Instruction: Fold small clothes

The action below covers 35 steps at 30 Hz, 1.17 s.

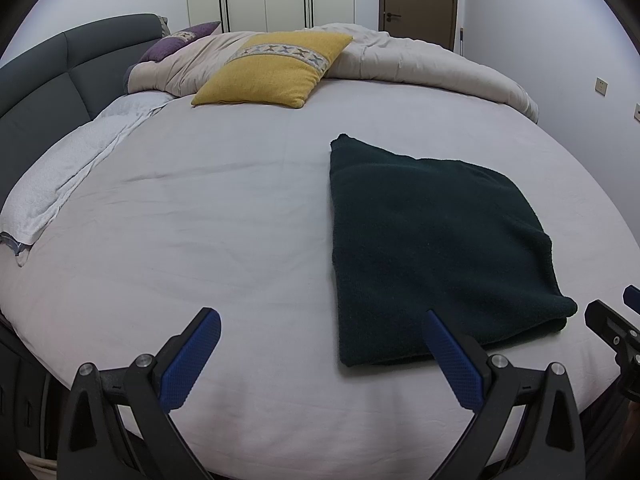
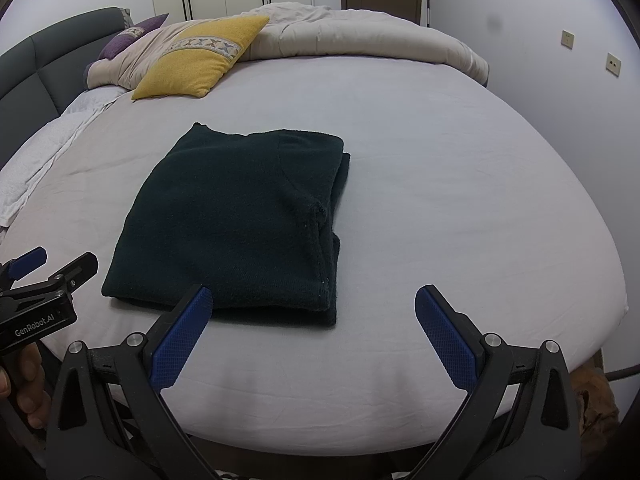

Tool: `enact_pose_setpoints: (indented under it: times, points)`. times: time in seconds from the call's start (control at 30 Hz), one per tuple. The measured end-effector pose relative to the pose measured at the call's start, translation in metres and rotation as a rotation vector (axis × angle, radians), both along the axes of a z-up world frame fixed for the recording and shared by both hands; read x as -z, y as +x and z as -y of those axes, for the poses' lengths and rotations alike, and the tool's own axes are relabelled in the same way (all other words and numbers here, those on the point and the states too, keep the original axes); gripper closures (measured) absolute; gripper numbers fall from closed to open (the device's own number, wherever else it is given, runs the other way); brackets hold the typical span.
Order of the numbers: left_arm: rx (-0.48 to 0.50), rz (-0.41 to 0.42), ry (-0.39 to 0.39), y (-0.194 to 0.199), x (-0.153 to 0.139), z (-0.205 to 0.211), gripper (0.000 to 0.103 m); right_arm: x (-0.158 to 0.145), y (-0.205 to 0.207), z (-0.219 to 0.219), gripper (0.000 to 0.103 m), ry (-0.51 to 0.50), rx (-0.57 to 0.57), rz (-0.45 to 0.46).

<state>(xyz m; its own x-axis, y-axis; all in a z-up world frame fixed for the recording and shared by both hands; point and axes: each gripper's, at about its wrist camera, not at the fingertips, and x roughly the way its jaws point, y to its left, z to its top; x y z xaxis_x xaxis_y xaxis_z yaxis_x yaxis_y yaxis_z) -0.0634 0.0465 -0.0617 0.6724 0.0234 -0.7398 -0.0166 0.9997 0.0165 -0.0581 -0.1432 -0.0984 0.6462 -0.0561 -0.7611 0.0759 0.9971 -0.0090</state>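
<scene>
Dark knit garment [image 2: 236,216] lies folded ahead of both spread, empty tools [image 1: 322,330] [image 2: 314,304]; judged next: pinch near corners evenly.

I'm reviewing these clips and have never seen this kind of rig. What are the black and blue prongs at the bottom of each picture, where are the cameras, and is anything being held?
There is no robot here. A person holds a hand-held gripper in each hand, and each one carries a wide-angle camera looking forward along its two blue-padded fingers. One picture comes from the left gripper, the other from the right gripper; each also catches the other gripper at its edge. Both are open and hold nothing. On the bed lies a dark green sweater, already folded into a rough rectangle. Behind it are a yellow cushion, a purple cushion and a bunched-up beige duvet.
</scene>
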Motion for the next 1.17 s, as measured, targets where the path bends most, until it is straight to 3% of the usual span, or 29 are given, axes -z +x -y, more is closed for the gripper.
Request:
enact_pose_setpoints:
  times: [1.17]
  points:
    - [0.005, -0.005, 0.005, 0.0033, 0.0044, 0.0019, 0.0, 0.0016, -0.0054, -0.0061, 0.0, 0.017, -0.003, -0.008]
